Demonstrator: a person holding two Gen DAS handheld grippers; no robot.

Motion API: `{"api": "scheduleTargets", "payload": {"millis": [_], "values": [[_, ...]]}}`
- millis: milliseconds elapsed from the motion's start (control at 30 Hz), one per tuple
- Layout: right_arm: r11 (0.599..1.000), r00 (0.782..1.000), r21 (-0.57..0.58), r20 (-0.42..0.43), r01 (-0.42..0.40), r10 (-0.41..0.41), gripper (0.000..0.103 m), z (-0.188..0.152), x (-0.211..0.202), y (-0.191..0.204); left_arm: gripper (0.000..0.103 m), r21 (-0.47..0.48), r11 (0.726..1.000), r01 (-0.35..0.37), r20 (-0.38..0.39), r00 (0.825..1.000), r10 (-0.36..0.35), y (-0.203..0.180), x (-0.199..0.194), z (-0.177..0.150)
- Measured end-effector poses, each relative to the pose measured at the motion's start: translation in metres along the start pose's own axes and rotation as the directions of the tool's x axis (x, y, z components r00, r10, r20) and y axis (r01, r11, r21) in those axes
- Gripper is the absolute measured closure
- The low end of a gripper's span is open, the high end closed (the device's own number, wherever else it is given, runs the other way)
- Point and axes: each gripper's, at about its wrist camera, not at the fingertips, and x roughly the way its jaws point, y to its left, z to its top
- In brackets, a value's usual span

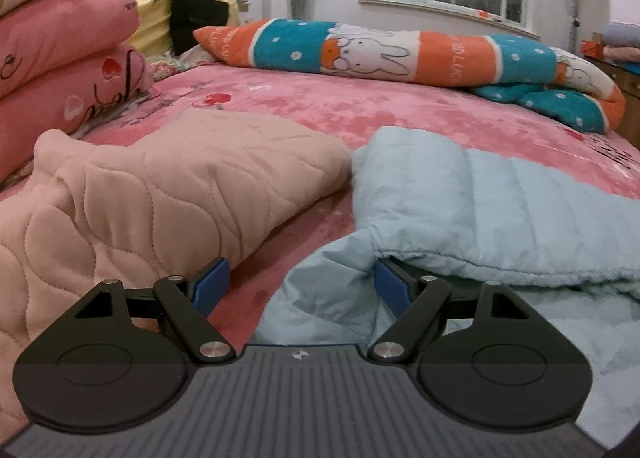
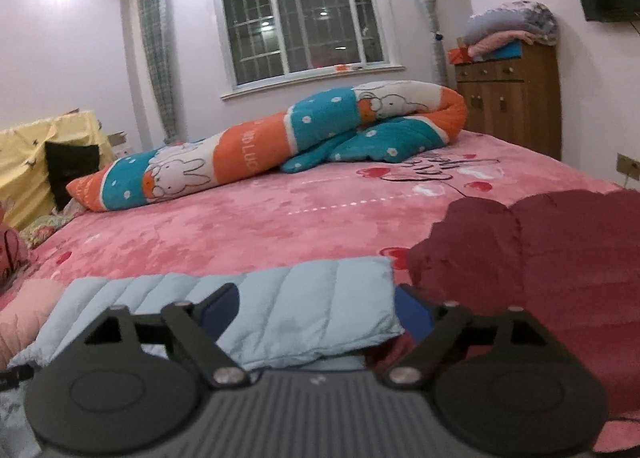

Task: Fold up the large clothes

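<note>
A light blue puffer jacket (image 1: 500, 209) lies on the pink bed, folded over on itself. My left gripper (image 1: 302, 288) is open and empty, low at the jacket's near left edge; its right finger (image 1: 394, 290) is tucked under a blue fold, its left finger (image 1: 210, 286) touches a folded pale pink quilted garment (image 1: 160, 193). In the right wrist view the jacket (image 2: 304, 310) lies just ahead of my right gripper (image 2: 320, 316), which is open and empty above its right end. A dark red puffer garment (image 2: 552, 278) lies to the right.
A rolled orange, teal and white rabbit blanket (image 2: 280, 141) lies across the far side of the bed (image 2: 280, 225). Pink pillows (image 1: 60, 69) stack at the left. A wooden cabinet (image 2: 512, 97) stands beyond the bed's right corner, under the window.
</note>
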Motion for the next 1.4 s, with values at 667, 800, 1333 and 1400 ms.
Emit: {"api": "scheduleTargets", "payload": {"millis": [667, 800, 1333, 1400], "values": [[0.982, 0.998, -0.186, -0.058, -0.024, 0.014, 0.009, -0.008, 0.038, 0.025, 0.007, -0.113, 0.988, -0.106, 0.022, 0.994, 0.109, 0.016, -0.001, 0.006], [0.973, 0.993, -0.231, -0.122, -0.024, -0.004, 0.01, -0.023, 0.049, 0.034, 0.006, -0.066, 0.993, -0.1, 0.042, 0.994, 0.102, 0.013, -0.006, 0.005], [0.997, 0.989, -0.078, -0.148, 0.004, -0.016, 0.009, -0.023, -0.008, 0.028, 0.006, -0.055, 0.998, -0.036, 0.173, 0.984, 0.045, 0.019, -0.059, -0.004], [0.996, 0.989, -0.082, -0.145, 0.016, -0.028, 0.009, -0.024, -0.027, 0.025, 0.005, -0.039, 0.999, -0.021, 0.188, 0.982, 0.028, 0.014, -0.069, -0.008]]}}
